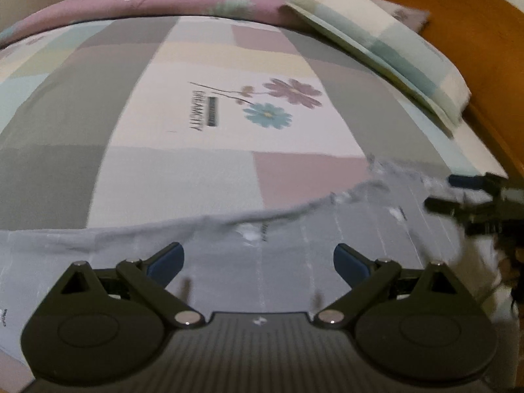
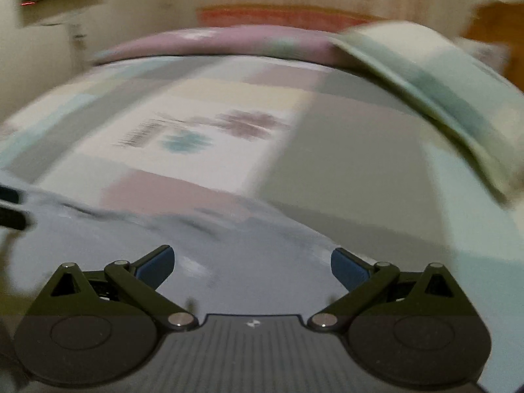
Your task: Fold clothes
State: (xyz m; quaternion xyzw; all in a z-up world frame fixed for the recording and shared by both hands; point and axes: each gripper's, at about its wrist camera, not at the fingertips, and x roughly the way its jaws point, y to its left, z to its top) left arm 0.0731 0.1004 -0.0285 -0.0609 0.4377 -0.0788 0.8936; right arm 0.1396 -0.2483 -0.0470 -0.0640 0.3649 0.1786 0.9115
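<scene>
both tools (image 1: 258,257) (image 2: 252,262) spread wide, above grey garment (image 1: 294,245)

- Left wrist view sits low over the grey garment (image 1: 294,255), facing across the patchwork bedsheet (image 1: 196,150) toward the pillow (image 1: 393,49).
- Right wrist view – blurred – faces the same way, equally close.
- Both share the flower print (image 1: 278,101), pillow, garment.

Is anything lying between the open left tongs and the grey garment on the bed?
Nothing visible does. The left tongs hang open directly over the grey striped garment, with only cloth showing between the fingers.
</scene>
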